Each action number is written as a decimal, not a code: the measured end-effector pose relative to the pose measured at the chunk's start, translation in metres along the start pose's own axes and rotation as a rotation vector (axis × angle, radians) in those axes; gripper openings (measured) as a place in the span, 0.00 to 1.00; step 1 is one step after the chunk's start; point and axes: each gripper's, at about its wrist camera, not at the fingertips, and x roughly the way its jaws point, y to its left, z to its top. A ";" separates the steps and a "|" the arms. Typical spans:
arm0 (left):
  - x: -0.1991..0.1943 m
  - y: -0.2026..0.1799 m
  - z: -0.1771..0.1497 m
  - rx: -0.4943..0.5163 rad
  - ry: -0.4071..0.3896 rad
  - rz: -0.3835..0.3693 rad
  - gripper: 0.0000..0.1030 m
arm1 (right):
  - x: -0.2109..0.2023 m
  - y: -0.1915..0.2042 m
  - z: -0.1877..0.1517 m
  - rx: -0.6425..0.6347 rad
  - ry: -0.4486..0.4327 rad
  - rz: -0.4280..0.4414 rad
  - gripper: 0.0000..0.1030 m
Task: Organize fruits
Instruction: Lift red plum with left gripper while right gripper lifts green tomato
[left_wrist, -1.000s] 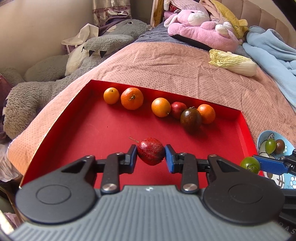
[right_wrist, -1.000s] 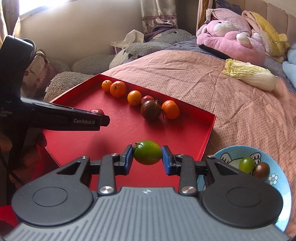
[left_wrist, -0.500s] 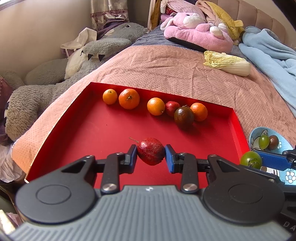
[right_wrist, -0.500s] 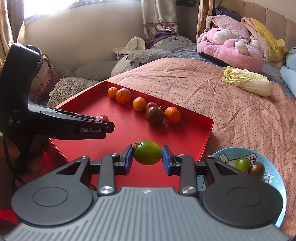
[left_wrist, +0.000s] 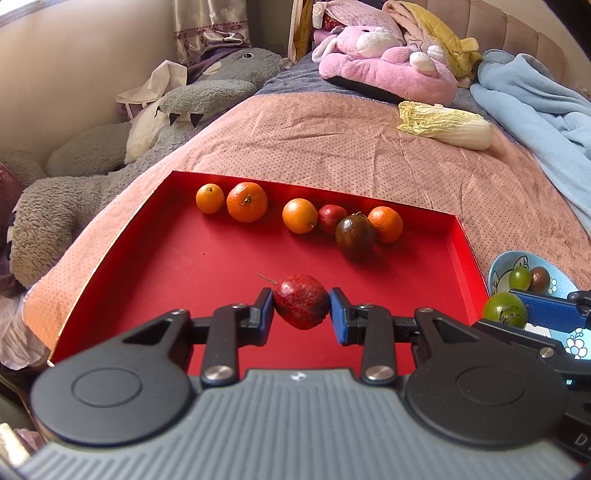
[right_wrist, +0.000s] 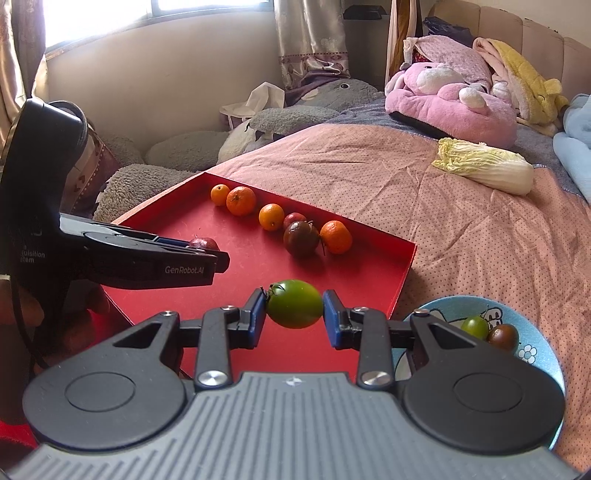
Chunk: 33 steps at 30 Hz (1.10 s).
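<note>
My left gripper (left_wrist: 301, 308) is shut on a dark red fruit with a stem (left_wrist: 302, 301), held above the red tray (left_wrist: 207, 258). My right gripper (right_wrist: 294, 310) is shut on a green tomato (right_wrist: 294, 308), held over the tray's near right corner (right_wrist: 369, 280). Several oranges (left_wrist: 246, 202), a red fruit (left_wrist: 331, 218) and a dark tomato (left_wrist: 354, 233) line the tray's far side. A blue bowl (right_wrist: 535, 358) at the right holds a green tomato (right_wrist: 474, 326) and a dark one (right_wrist: 503, 336). The green tomato also shows in the left wrist view (left_wrist: 504, 309).
The tray and bowl lie on a pink bedspread (right_wrist: 461, 229). A napa cabbage (right_wrist: 484, 170) lies beyond. A pink plush (right_wrist: 447, 103), grey plush toys (left_wrist: 92, 184) and a blue blanket (left_wrist: 535, 110) ring the bed. The left gripper's body (right_wrist: 110, 258) is at left.
Both grippers have risen and drawn back a little with their fruits still held; the tray and bowl look smaller and farther away.
</note>
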 end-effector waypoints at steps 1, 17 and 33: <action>0.000 -0.001 0.000 0.002 -0.001 -0.001 0.35 | -0.001 -0.001 0.000 0.001 -0.001 -0.001 0.37; -0.003 -0.012 0.002 0.029 -0.005 -0.005 0.35 | -0.012 -0.006 0.001 0.016 -0.021 -0.011 0.38; -0.005 -0.020 0.003 0.050 -0.005 -0.014 0.35 | -0.020 -0.017 -0.004 0.047 -0.032 -0.031 0.38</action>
